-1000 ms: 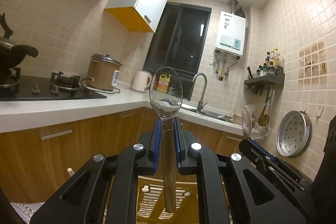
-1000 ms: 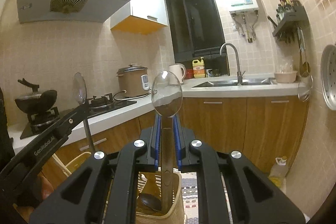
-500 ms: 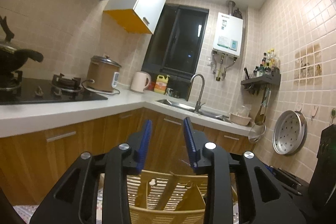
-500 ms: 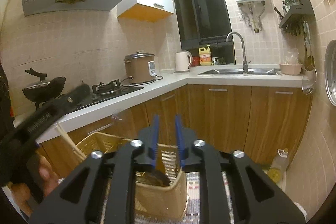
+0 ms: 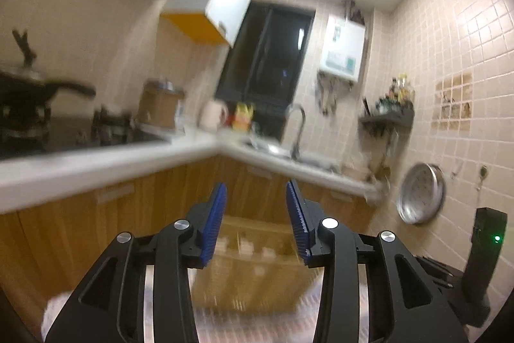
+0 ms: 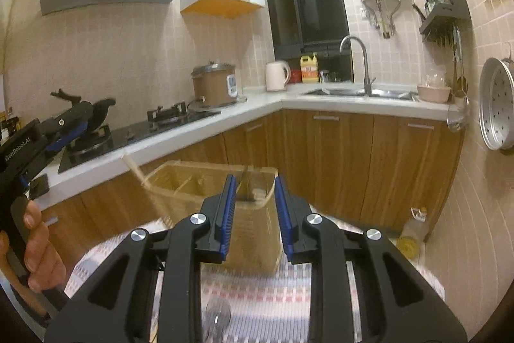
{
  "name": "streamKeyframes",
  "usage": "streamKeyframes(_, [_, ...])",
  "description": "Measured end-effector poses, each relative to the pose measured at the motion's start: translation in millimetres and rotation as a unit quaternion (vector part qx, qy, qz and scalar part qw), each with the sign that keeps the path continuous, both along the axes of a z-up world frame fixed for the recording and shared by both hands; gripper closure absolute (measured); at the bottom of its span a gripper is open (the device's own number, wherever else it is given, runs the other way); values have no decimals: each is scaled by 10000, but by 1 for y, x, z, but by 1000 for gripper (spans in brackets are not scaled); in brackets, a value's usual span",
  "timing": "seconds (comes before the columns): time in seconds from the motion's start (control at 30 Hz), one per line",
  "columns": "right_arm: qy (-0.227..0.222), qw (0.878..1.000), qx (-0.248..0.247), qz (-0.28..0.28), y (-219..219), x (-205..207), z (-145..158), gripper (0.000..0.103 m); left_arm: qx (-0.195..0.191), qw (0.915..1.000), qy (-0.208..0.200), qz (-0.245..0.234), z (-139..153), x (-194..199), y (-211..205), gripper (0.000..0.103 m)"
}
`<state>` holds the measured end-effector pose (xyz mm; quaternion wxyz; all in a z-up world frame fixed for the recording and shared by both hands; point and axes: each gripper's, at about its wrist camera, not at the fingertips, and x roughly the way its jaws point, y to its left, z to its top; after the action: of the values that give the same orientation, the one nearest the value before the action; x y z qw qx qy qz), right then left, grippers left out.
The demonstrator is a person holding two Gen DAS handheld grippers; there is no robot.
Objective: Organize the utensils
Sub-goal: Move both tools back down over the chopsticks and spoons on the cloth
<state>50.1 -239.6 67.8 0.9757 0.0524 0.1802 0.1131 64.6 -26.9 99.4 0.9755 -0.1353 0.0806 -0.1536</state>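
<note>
**Both spoons gone from my grippers, basket ahead**

Gone from both grippers are the clear spoons I held upright a second ago. My left gripper (image 5: 255, 216) has its blue pads apart and its jaws are opening, with nothing between them. Past the gap, at six o'clock in the blurred left wrist view, sits the yellow slatted utensil basket (image 5: 247, 272); what it holds I cannot make out there.

My right gripper (image 6: 255, 214) also stands with its pads apart and nothing pressed between them. Beyond its fingertips the same basket (image 6: 192, 192) rests on a patterned mat (image 6: 273, 294), its dividers showing, with a dark utensil handle (image 6: 245, 185) leaning in the near right compartment. A pale stick (image 6: 141, 179) juts from the basket's left corner toward ten o'clock. Something clear and round (image 6: 218, 315) lies on the mat at six o'clock, too blurred to name.

At nine o'clock in the right wrist view my left hand (image 6: 38, 249) grips the other gripper's handle, in front of the stove (image 6: 135, 130).
</note>
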Motion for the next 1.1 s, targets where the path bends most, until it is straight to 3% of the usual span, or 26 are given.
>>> streamKeyframes(0.07, [247, 9996, 80, 98, 1, -9, -9, 81, -173, 9970, 633, -410, -12, 4, 8, 63])
streamKeyframes(0.17, [687, 9969, 237, 285, 5, -17, -36, 81, -293, 9848, 1486, -852, -41, 10, 16, 63])
streamKeyframes(0.33, [1136, 9919, 308, 477, 11, -21, -79, 81, 294, 9646, 2391, -1073, -99, 8, 15, 63])
streamKeyframes(0.47, [1294, 9892, 339, 594, 15, -19, -93, 81, 697, 9426, 3035, -1210, -136, 8, 12, 65])
streamKeyframes(0.57, [1400, 9877, 363, 591, 16, -18, -104, 81, 1037, 9298, 3282, -1301, -151, 8, 7, 69])
streamKeyframes(0.8, [1819, 9804, 301, 699, 20, -9, -117, 81, 1592, 9131, 3511, -1324, -169, 5, -14, 72])
streamKeyframes(1.1, [1787, 9801, 501, 704, 13, -10, -117, 81, 2181, 9037, 3520, -1088, -169, -1, -29, 77])
